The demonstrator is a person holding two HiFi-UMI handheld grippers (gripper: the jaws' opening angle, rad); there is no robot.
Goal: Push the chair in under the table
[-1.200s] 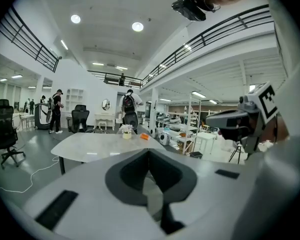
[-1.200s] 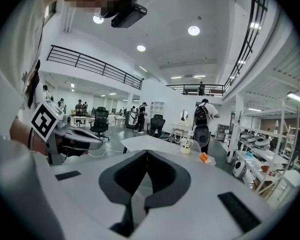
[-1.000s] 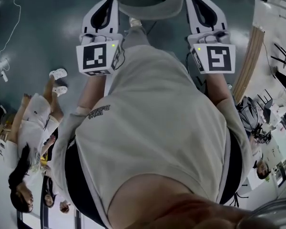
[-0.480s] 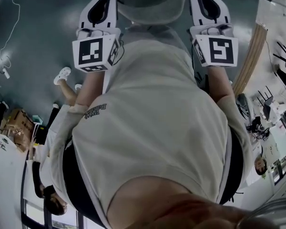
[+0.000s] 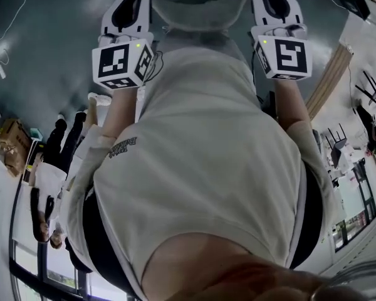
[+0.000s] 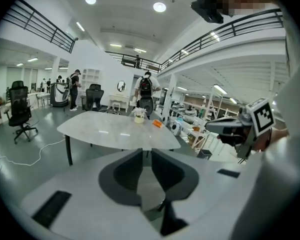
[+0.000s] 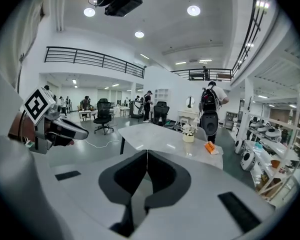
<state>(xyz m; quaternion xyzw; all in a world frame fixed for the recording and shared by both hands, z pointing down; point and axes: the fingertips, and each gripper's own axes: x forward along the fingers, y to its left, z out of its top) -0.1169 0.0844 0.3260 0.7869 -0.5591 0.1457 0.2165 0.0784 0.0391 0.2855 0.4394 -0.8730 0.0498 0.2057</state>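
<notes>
A white table (image 6: pixel 115 129) on dark legs stands ahead on the grey floor, also seen in the right gripper view as the table (image 7: pixel 160 134). I cannot make out a chair at it. My left gripper (image 6: pixel 146 151) points toward the table; its jaws are opening, with a narrow gap and nothing between them. My right gripper (image 7: pixel 147 153) is shut, pads touching, holding nothing. In the head view both marker cubes, left (image 5: pixel 119 64) and right (image 5: pixel 285 56), sit out in front of my torso, and the fingertips are hidden.
A small flower pot (image 7: pixel 189 134) and an orange object (image 7: pixel 211 147) sit on the table. A person with a backpack (image 7: pixel 210 109) stands behind it. Black office chairs (image 7: pixel 104 115) stand farther back, another chair (image 6: pixel 19 111) at left. Shelving with equipment (image 7: pixel 270 154) lines the right.
Both marker cubes have moved up the head view, away from my body. The floor and the bystanders at the left have shifted as my head turned.
</notes>
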